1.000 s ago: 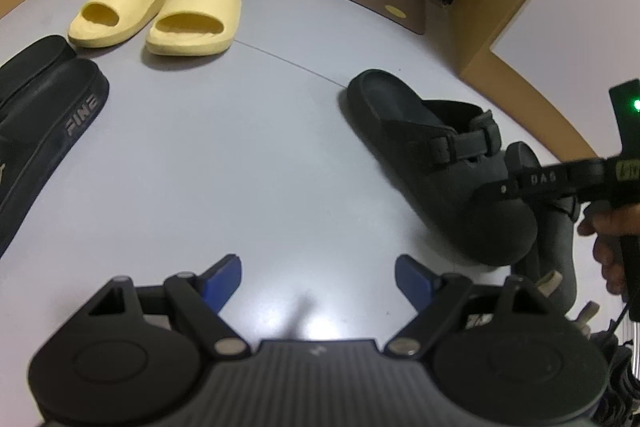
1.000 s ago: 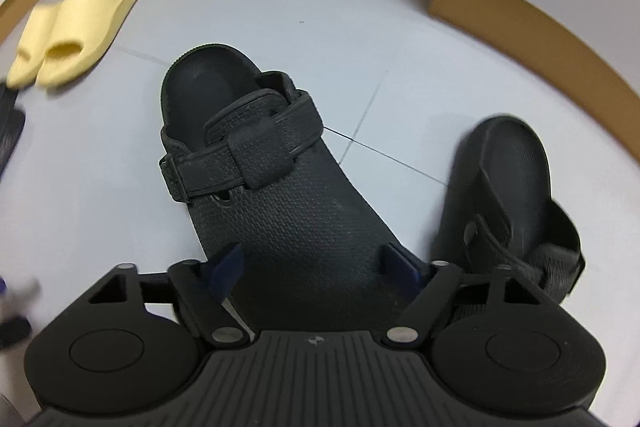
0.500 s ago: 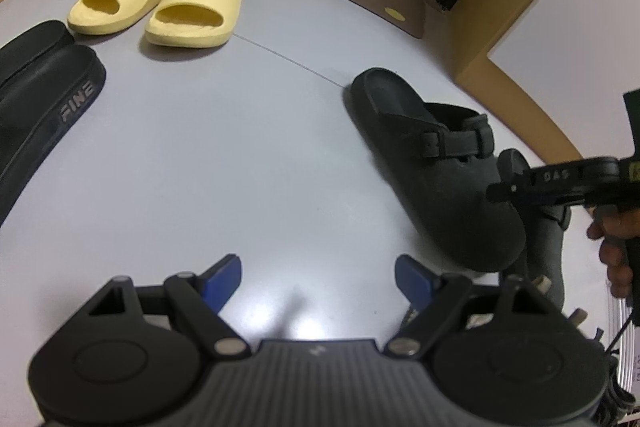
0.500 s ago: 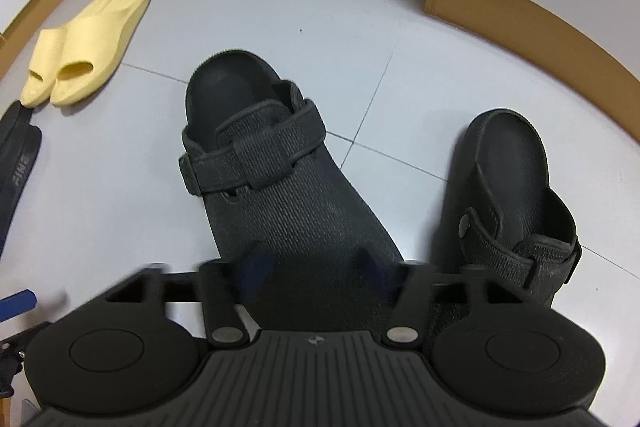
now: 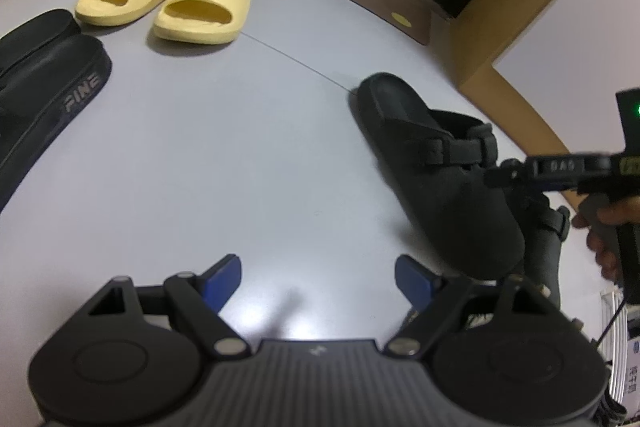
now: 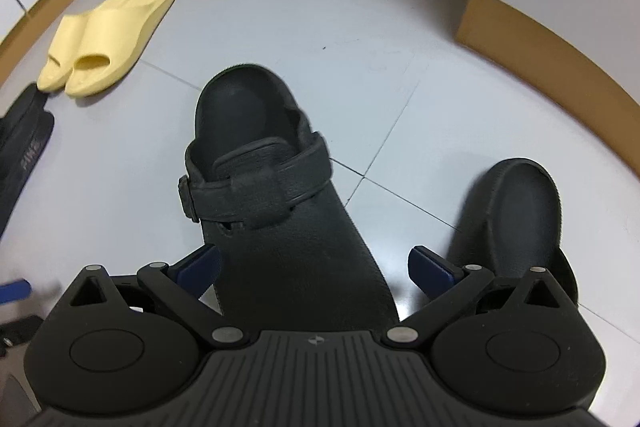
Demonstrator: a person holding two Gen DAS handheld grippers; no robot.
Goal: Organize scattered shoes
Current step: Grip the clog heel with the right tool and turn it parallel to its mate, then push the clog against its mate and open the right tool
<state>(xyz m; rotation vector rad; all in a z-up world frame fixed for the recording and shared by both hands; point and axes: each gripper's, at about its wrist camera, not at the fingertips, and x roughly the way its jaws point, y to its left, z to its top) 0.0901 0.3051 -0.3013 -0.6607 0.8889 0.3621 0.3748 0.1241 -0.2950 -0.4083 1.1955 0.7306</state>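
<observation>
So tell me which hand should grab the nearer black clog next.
Right. The right tool hangs open astride the black clog, while the left tool is open over bare floor.

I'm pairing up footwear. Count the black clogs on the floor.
2. One clog lies between the right tool's open fingers; the other clog sits beside it, to the right, partly hidden behind the tool.
</observation>
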